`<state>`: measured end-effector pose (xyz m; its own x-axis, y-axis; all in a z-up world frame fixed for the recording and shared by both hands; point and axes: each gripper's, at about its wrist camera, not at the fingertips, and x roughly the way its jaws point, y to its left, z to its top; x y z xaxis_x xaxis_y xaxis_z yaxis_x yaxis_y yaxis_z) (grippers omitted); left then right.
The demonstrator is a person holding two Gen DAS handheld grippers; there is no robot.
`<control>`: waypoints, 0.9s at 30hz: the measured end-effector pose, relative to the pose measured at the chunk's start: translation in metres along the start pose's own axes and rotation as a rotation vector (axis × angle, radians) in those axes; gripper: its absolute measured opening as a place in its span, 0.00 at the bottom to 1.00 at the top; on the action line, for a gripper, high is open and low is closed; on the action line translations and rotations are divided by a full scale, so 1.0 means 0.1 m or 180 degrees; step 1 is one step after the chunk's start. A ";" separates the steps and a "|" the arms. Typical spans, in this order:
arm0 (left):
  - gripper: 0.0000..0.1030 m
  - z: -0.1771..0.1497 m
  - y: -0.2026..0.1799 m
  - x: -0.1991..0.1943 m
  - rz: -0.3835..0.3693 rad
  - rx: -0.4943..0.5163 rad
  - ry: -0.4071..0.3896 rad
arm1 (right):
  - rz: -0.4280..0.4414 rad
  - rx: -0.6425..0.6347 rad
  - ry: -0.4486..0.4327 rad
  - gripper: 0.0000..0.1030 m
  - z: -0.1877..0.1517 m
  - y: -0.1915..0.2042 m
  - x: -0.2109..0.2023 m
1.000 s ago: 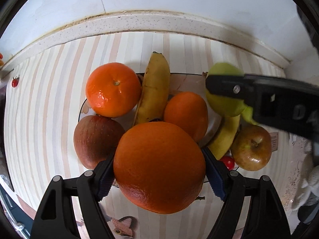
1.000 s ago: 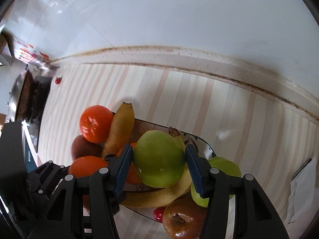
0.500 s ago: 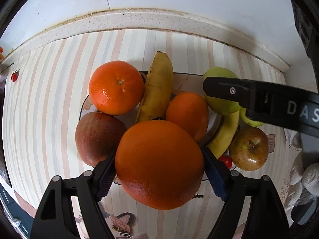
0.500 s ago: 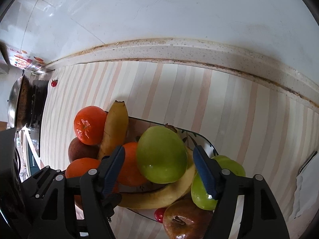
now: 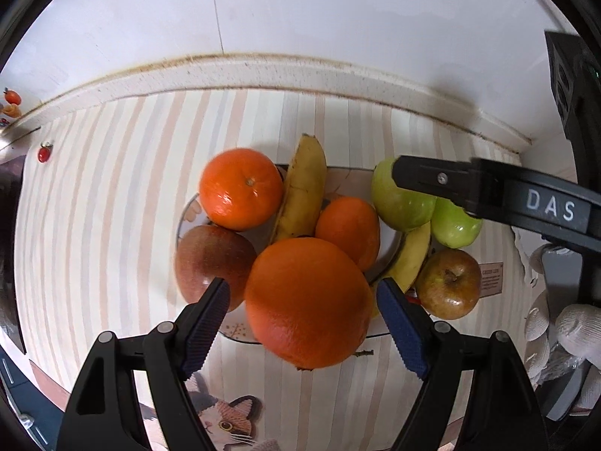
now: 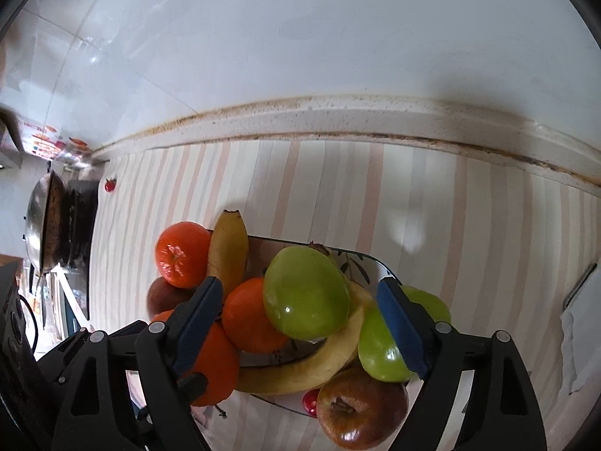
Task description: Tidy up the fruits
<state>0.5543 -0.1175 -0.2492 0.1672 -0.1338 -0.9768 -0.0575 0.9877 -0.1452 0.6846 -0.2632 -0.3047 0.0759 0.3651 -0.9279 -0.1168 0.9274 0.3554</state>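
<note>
A glass plate point(image 5: 349, 178) on the striped counter holds a mandarin point(image 5: 240, 188), a banana point(image 5: 302, 191), a small orange point(image 5: 349, 229), a red apple point(image 5: 212, 263) and a second banana point(image 5: 413, 255). A big orange point(image 5: 308, 300) rests at the plate's near edge between the open jaws of my left gripper point(image 5: 302, 323); the pads stand clear of it. My right gripper point(image 6: 296, 319) is open around a green apple point(image 6: 306, 293) lying on the plate point(image 6: 360, 263). A second green apple point(image 6: 379, 345) and a brown-red apple point(image 6: 360, 409) sit beside the plate.
A wall with a stained stone ledge point(image 5: 300, 75) runs behind the plate. A small red cherry tomato point(image 5: 44, 152) lies far left on the counter. A wok and stove point(image 6: 49, 221) are at the left. A paper point(image 6: 578, 349) lies at the right.
Both grippers opened: the left let go of the big orange, the right let go of the green apple, which now rests on the plate. Both drew back slightly.
</note>
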 end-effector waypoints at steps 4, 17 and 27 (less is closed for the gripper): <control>0.77 -0.05 0.06 -0.19 0.0066 0.0008 -0.0176 | -0.0013 0.0032 -0.0103 0.91 -0.10 0.01 -0.19; 0.89 -0.35 0.26 -0.51 0.0300 -0.0003 -0.0384 | -0.0725 0.0025 -0.0486 0.96 -0.79 -0.06 -0.90; 0.89 -0.58 0.22 -0.61 0.0315 0.0049 -0.0362 | -0.0856 0.0132 -0.0572 0.96 -1.32 0.05 -1.12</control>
<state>0.4854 -0.0923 -0.2024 0.2718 -0.0265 -0.9620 -0.0643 0.9969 -0.0457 0.5445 -0.3099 -0.2141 0.2725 0.1117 -0.9556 -0.0288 0.9937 0.1080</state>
